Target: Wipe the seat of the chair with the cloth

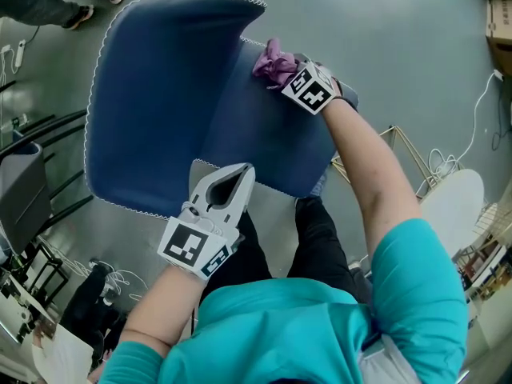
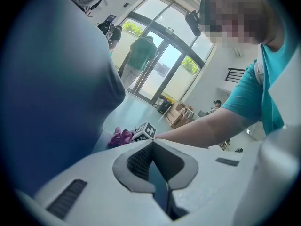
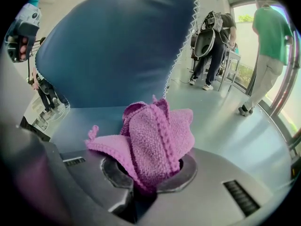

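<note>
The blue chair has its tall backrest (image 1: 160, 94) on the left and its seat (image 1: 272, 134) on the right. A crumpled purple cloth (image 1: 274, 64) rests on the seat at its far edge, close to where the backrest rises. My right gripper (image 1: 282, 72) is shut on that cloth (image 3: 155, 135), which bulges out over the right gripper (image 3: 146, 172) and hides the jaw tips. My left gripper (image 1: 242, 171) lies at the seat's near edge, jaws closed tip to tip. In the left gripper view the left gripper (image 2: 151, 142) shows only a blue sliver behind its jaws.
A person's shoes (image 1: 80, 14) stand beyond the backrest. A dark chair frame (image 1: 24, 174) and cables lie at the left. A wire frame (image 1: 408, 146) and a white round object (image 1: 452, 198) are to the right. People (image 3: 268, 41) stand by the glass doors.
</note>
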Available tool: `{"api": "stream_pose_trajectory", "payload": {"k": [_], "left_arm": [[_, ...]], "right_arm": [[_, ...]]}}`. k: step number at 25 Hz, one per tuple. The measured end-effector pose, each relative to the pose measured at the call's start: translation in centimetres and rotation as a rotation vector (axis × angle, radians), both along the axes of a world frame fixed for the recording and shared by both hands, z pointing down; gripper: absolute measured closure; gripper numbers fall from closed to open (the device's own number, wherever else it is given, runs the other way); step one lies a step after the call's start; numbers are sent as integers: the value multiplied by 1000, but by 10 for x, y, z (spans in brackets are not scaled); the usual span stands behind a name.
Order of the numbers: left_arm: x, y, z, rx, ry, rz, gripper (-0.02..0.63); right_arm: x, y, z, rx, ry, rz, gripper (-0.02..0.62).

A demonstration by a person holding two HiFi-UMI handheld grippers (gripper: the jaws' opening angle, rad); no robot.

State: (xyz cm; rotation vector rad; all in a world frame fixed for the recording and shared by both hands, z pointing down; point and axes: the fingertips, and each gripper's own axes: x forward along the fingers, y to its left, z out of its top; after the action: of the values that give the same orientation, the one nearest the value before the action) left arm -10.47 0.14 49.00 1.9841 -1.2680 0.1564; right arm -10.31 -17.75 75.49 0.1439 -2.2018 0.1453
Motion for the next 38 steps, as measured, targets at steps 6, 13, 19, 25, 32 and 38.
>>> {"api": "stream_pose_trajectory", "payload": {"k": [6, 13, 19, 25, 32, 38], "left_arm": [[1, -3, 2, -10, -26, -10, 603], [13, -6, -1, -10, -36, 10, 603], [17, -7, -2, -13, -40, 34, 603], [21, -10, -2, -17, -41, 55, 603], [53, -18, -6, -8, -42, 86, 603], [68, -23, -10, -5, -44, 112, 603]], "right_arm": [[18, 1, 0, -7, 4, -2, 535], [44, 4, 1, -9, 23, -4, 535], [59, 10, 2, -20, 30, -4, 534], [67, 11, 1, -29, 38, 6, 534], [117, 14, 4, -39, 58, 17, 534], [147, 16, 2, -57, 76, 27, 534]]}}
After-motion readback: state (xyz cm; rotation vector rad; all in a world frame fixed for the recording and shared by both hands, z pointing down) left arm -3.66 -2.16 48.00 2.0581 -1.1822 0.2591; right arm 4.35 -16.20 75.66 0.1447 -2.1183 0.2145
